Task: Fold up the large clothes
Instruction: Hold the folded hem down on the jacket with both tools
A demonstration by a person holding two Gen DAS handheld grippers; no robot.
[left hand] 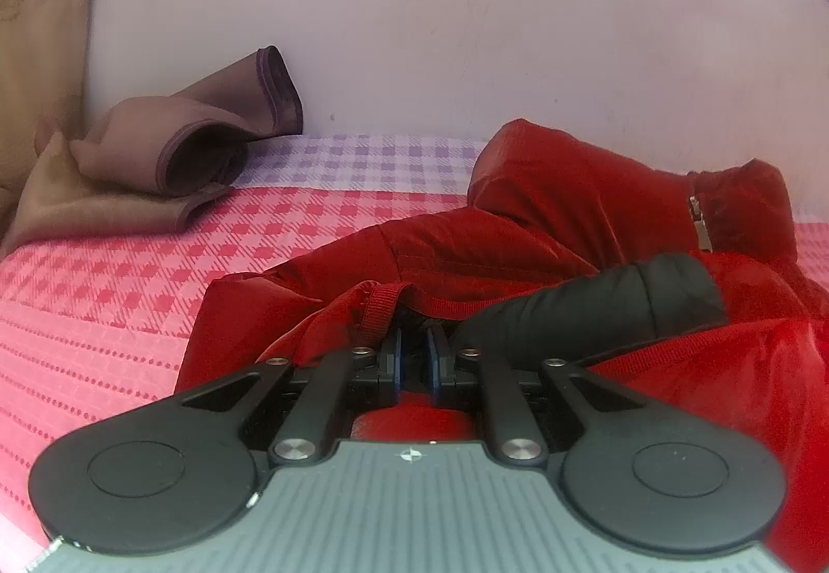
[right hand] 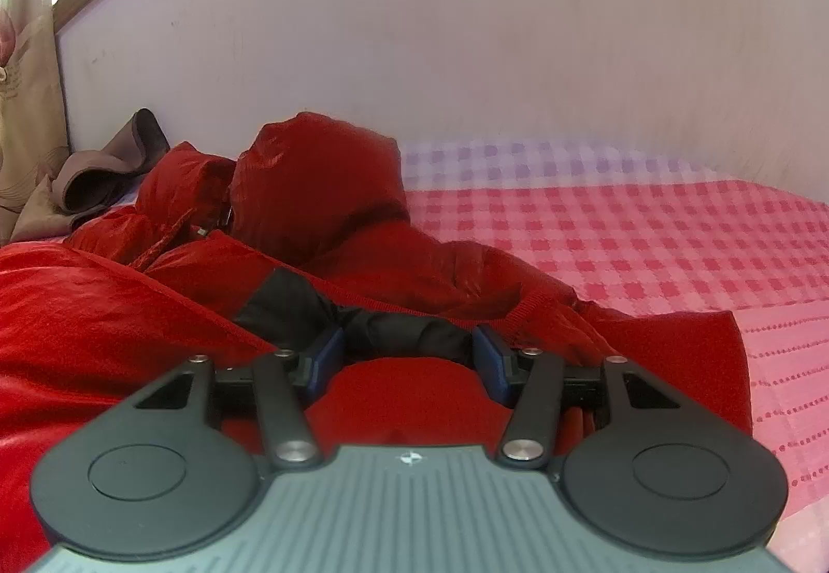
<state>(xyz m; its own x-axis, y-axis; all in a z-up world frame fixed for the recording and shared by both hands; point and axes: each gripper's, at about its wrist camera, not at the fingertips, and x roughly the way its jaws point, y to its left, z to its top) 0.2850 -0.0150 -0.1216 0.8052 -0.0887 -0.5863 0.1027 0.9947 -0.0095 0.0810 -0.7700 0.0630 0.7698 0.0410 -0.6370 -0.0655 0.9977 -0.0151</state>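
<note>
Left gripper [left hand: 414, 355]: jaws nearly closed, grip unclear | right gripper [right hand: 409, 358]: jaws wide, straddling black cuff [right hand: 409, 332] | red jacket [right hand: 321, 189] on bed [right hand: 647, 231]

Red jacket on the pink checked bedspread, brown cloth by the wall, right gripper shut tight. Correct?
Not quite: the right gripper is open, its blue pads wide apart either side of the jacket's black cuff, as the right wrist view shows. The red jacket does lie on the pink checked bedspread, with the brown cloth by the wall.
</note>
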